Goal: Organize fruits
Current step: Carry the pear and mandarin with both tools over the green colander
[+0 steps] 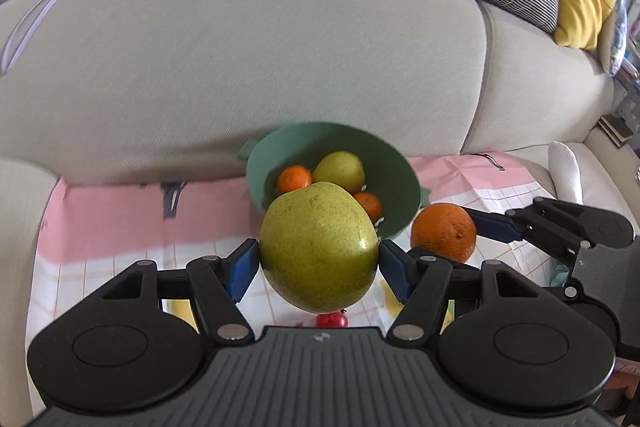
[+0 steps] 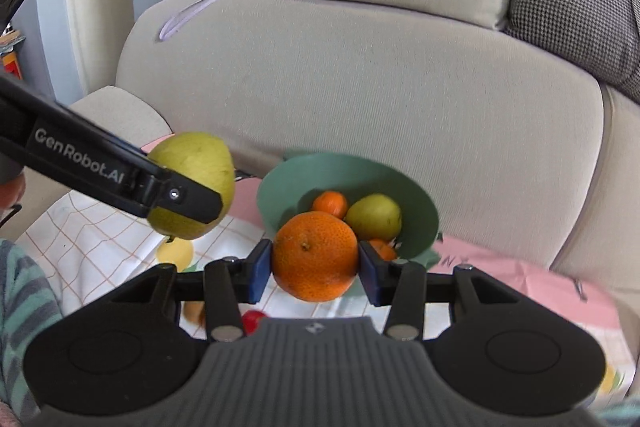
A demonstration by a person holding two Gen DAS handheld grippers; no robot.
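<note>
Left claw (image 1: 319, 261) clamps pear (image 1: 319, 247), right claw (image 2: 316, 267) orange (image 2: 316, 255)

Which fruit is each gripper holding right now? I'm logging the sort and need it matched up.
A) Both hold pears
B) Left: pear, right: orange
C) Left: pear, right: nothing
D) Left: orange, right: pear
B: the left gripper has its blue pads clamped on a green pear, and the right gripper is clamped on an orange, both held up in front of the green bowl.
</note>
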